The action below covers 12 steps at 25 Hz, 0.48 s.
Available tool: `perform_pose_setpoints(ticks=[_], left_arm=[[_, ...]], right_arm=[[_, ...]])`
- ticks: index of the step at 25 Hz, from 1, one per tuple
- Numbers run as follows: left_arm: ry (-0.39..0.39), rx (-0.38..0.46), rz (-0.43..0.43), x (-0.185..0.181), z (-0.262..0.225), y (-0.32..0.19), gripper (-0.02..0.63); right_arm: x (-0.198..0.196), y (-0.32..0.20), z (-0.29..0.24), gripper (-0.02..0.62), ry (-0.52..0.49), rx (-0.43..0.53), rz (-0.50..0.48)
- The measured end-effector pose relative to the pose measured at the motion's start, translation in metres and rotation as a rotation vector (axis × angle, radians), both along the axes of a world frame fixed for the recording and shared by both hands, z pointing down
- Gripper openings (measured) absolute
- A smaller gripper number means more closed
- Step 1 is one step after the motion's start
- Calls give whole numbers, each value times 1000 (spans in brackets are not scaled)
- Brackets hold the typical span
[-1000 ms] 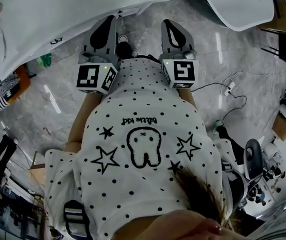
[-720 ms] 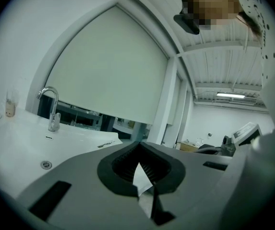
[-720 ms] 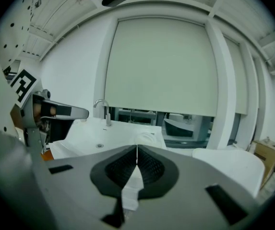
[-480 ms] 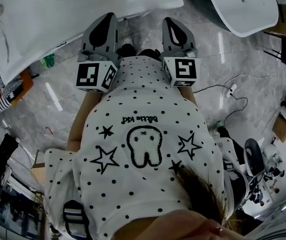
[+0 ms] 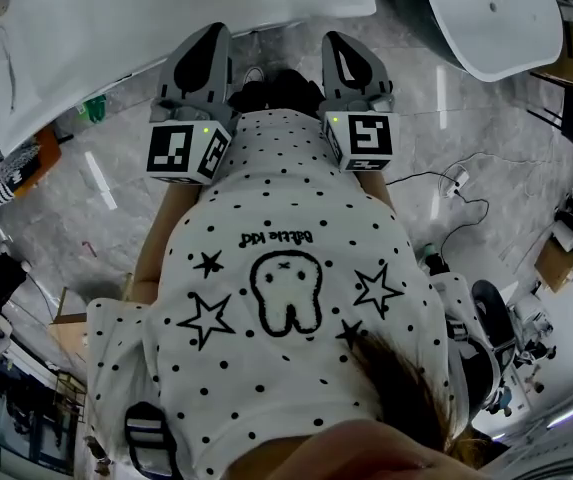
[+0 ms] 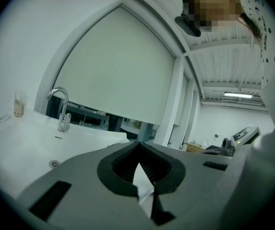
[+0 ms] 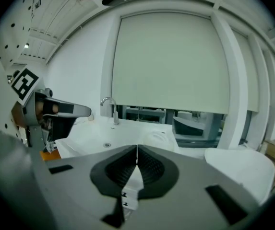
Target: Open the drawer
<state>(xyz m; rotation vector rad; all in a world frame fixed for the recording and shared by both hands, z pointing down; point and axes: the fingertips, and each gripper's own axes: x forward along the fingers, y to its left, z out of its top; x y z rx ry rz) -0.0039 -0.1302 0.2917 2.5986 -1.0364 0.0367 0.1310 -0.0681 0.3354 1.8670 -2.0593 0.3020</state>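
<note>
- Two claws are raised in front of me, the left claw (image 5: pixel 206 48) and the right claw (image 5: pixel 346 53). They are side by side over the marble floor (image 5: pixel 96 203) and aim the same way.
- Both are clenched on nothing. In each gripper view the ribbed pads meet at the tips with nothing between them.
- None of my views shows the drawer. I judge that it sits under the front edge of the white desk (image 5: pixel 166 13), below the sink with the faucet (image 6: pixel 60 107), and that the top hides it from above.
- That desk lies ahead and to the left of both claws. Its front edge runs slantwise across the upper left of the head view, so I expect the drawer face to lie along that line.
- The left claw is the nearer one, with its tip close to that edge.
- I think reaching the drawer means aiming lower and releasing that claw before taking any handle.
</note>
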Motion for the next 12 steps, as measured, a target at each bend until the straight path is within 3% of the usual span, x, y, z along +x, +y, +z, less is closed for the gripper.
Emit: perform_pose_setpoints(ticks=[12], left_arm=[[14, 9, -102, 11, -10, 6, 3]], right_arm=[[22, -8, -15, 14, 0, 25, -81]])
